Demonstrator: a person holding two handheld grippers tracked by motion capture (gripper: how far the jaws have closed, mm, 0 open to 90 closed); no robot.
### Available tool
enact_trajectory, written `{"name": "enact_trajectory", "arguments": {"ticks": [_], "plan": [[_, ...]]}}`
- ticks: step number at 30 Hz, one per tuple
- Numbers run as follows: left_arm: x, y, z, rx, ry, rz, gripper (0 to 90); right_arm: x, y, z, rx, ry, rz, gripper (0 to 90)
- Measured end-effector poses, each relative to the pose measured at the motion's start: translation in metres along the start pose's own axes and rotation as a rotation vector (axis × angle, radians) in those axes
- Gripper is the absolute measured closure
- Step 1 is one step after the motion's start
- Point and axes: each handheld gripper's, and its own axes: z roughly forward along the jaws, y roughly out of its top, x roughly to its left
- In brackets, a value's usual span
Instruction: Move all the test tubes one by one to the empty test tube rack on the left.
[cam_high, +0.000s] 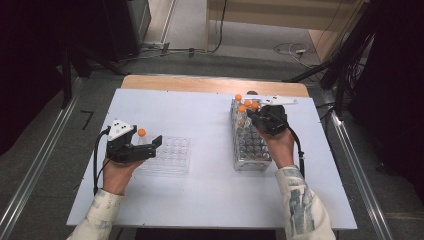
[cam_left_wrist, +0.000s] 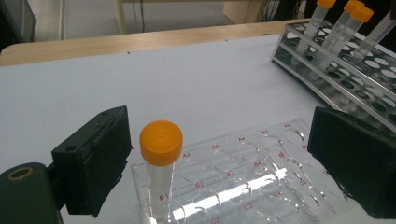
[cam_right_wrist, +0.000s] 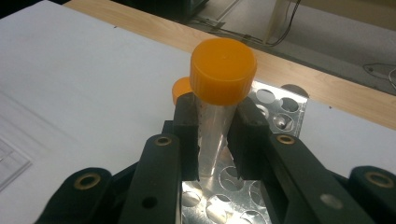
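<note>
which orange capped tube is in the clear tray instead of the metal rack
The tube standing alone at the clear tray's corner, between the open left claw's jaws. The others are at the metal rack, one clamped in the right claw.

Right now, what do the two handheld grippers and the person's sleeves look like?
Both the left gripper and right gripper are black, with blocky padded jaws, brass-ringed screw holes, a grey three-cornered plate on top and a trailing black cable. The sleeves are pale with a bluish pattern.
</note>
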Motion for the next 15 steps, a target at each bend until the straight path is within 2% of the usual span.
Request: {"name": "enact_trajectory", "arguments": {"ticks": [7, 15], "plan": [[0.0, 0.0, -0.001, -0.007, -0.003, -0.002, 6.7, 0.001, 0.003, -0.016, -0.021, 0.01, -0.006, 72.2], [-0.002, 0.001, -0.002, -0.012, -0.01, 0.002, 6.8, 0.016, 0.005, -0.031, -0.039, 0.048, -0.044, 72.2]]}}
